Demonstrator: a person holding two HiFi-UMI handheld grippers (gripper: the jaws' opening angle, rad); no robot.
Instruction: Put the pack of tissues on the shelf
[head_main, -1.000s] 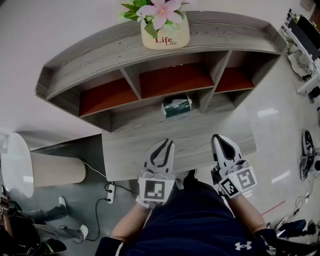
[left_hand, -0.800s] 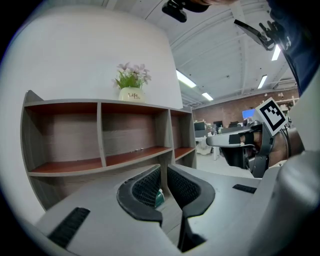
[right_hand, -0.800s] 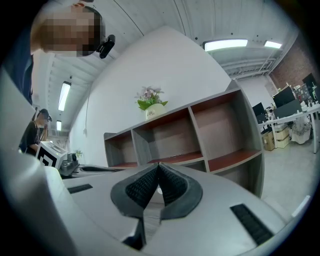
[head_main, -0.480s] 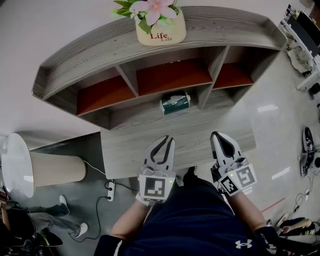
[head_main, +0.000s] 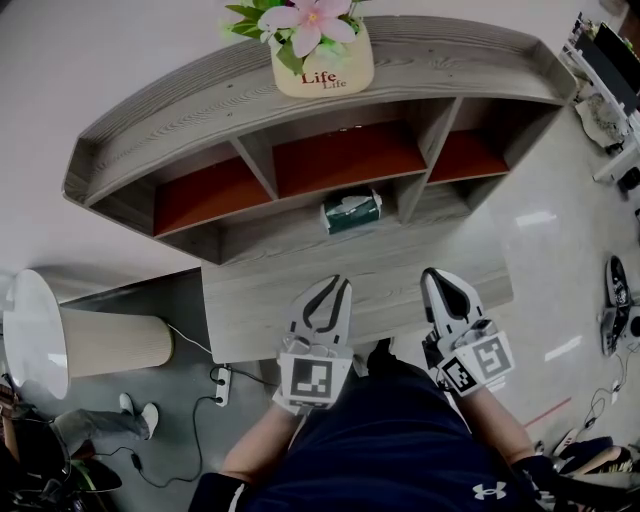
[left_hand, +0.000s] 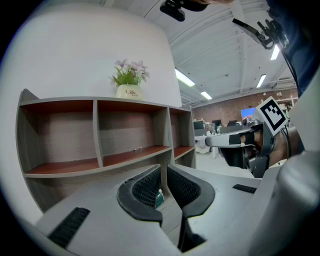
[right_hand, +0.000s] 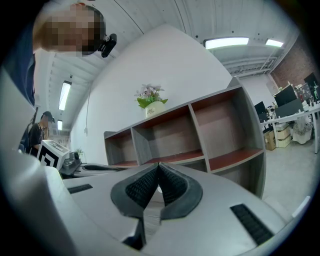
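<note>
Up top in the head view, a white wall (head_main: 120, 50) runs behind a grey wood-grain desk (head_main: 260, 310) that fills the middle of the frame. A matching shelf (head_main: 200, 130) sits along the desk's far edge, with three open compartments side by side and reddish-brown boards inside. A cream flower pot (head_main: 322, 68) with pink flowers stands on the shelf's top board, upper middle of the frame.

The floor (head_main: 540, 230) on the right side is pale and glossy, with shoes (head_main: 615, 290) lying at the right edge and office desks in the upper right corner. At the far left there's a beige cylinder (head_main: 115, 340) with a white round end, I can't tell what it is. A power strip (head_main: 221, 381) lies on the darker floor just below the desk's left corner, and somebody's legs (head_main: 100, 425) show in the lower left.

The pack of tissues (head_main: 352, 212) is dark green and lies flat at the foot of the shelf, under the middle compartment and right beside the divider to its right. I can't tell if it's tucked under the red board or just in front of it. Its long axis runs left to right across the frame, left end a touch lower, and the white tissue opening faces up.

Both claws sit over the desk's near edge in the lower middle of the frame, well apart from the pack and pointing toward the shelf. The left gripper (head_main: 343, 285) has its jaws pulled in to a thin slit, pinching nothing. The right gripper (head_main: 432, 275) has its tips pressed together, also empty.
</note>
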